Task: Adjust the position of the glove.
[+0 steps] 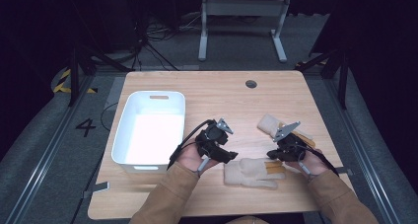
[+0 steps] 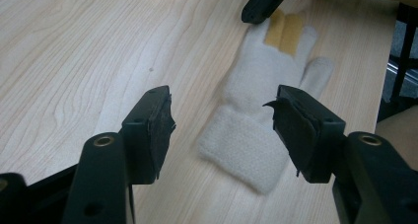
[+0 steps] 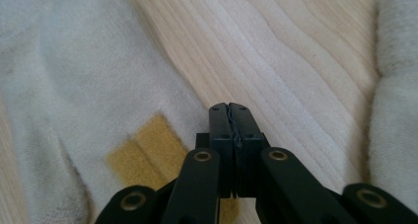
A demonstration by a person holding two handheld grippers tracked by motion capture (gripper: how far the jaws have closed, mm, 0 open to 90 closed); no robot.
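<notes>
Lab or recording workspace, light wooden desk (image 1: 217, 93) on grey carpet, hazard-striped tape (image 1: 63, 81) and a painted floor number (image 1: 86, 127), tangled cables (image 1: 148, 39), white desk frame (image 1: 241, 17) behind.

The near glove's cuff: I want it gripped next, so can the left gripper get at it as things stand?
Probably yes: the left gripper is open, the cuff lies bare beyond it.

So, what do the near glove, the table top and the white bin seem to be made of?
Near glove: soft cream knit or fleece, judging by its fuzzy nap and ribbed cuff, with yellow patches on two fingers. Table top: wood or wood-look laminate, matt, with visible grain lines. White bin: probably plastic, smooth with rounded moulded corners.
</notes>
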